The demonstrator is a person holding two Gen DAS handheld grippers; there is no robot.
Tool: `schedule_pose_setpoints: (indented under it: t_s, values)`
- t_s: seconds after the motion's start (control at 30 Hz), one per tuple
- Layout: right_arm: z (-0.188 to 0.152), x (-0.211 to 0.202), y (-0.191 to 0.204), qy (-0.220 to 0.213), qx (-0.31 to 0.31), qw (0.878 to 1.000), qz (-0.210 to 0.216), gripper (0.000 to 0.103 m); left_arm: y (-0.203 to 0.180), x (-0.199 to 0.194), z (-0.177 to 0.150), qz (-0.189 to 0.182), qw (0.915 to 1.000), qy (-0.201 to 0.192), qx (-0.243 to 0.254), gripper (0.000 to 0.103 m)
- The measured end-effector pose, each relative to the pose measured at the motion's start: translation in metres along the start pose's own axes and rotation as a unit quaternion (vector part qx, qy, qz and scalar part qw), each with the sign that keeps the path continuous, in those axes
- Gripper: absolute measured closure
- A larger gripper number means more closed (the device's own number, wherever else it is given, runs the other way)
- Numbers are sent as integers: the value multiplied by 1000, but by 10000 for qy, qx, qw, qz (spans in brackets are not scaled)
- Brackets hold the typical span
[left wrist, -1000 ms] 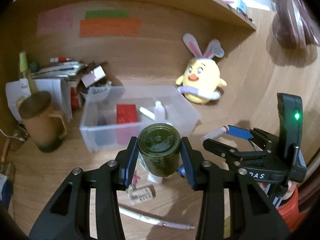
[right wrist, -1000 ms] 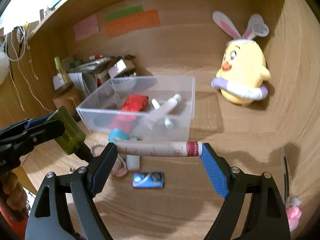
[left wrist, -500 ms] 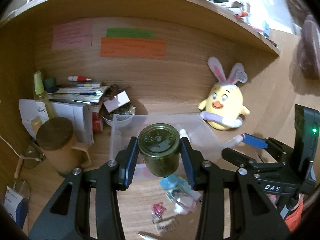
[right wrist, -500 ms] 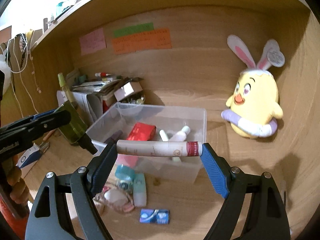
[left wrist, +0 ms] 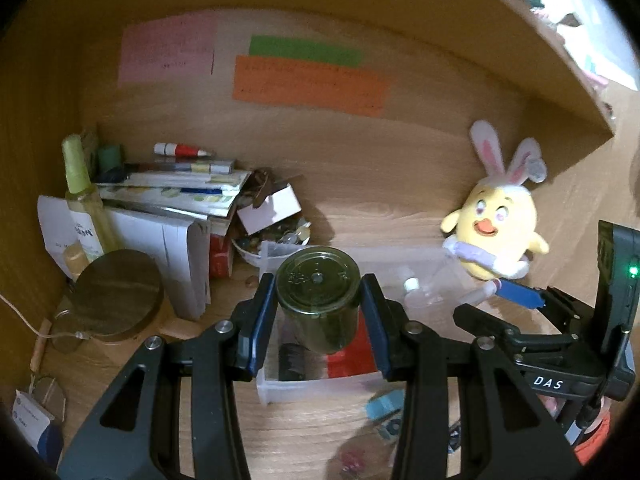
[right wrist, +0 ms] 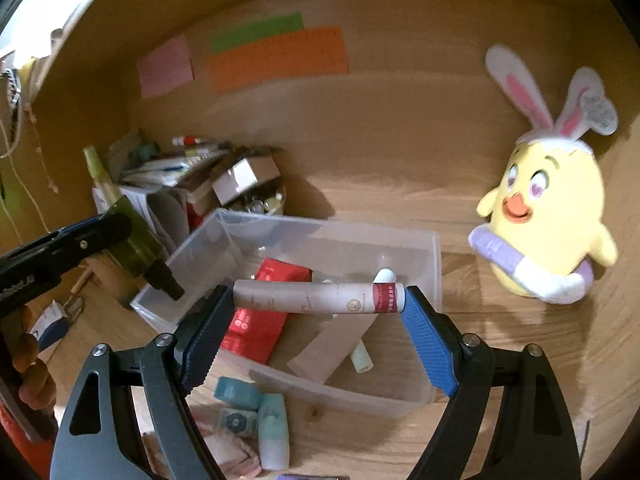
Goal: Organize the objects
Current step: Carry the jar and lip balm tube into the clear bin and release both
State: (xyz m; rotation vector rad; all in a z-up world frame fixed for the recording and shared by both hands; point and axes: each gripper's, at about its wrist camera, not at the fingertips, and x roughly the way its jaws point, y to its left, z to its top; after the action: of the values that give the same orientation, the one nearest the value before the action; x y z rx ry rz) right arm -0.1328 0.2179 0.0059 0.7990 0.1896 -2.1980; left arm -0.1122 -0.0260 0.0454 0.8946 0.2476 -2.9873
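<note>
My left gripper [left wrist: 318, 312] is shut on a dark green glass bottle [left wrist: 318, 300], its round base facing the camera, held above the near end of a clear plastic bin [left wrist: 316, 388]. My right gripper [right wrist: 318, 304] is shut end to end on a beige tube with a red band [right wrist: 316, 298], hanging over the same bin [right wrist: 434, 264]. Inside the bin lie a red packet [right wrist: 260, 320], a beige tube [right wrist: 332, 346] and small white bottles. The right wrist view shows the left gripper [right wrist: 132, 248] with the green bottle [right wrist: 136, 240] at the bin's left corner.
A yellow bunny-eared plush [right wrist: 548, 216] sits at the back right. Stacked books and papers [left wrist: 172, 196], a spray bottle [left wrist: 82, 196] and a lidded wooden mug [left wrist: 116, 296] crowd the left. Teal and mint small containers [right wrist: 256, 412] lie on the desk before the bin.
Both grippers have moved forward toward the back wall and now hang over the bin, each keeping its grip. The loose items on the desk have slid down toward the frame bottom.
</note>
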Motion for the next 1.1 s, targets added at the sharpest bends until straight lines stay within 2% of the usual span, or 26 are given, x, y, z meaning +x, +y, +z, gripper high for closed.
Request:
schedule_pose_setpoints:
  t_s: [0.13,0.4,0.73,0.97,1.1]
  values:
    - [-5,25,-4,339,52,9994,57,21,2,19,-5,24,9998,216,3,61]
    - [-14,50,-3,711,-50,9975,-16,21,-3,50,-13,-51,9980,620,48,61]
    - [-15,61,1,858,-92,9963,-50,20,-11,75,-14,-83,9955,943,-40,61]
    - [-13,57,0,832,-144,9964,-91,20,-22,70,-12,-90,9956,924,143,61]
    - [-10,50,3,724,-220,9970,-171,20,-22,62,-12,-134,9956,910,158,56]
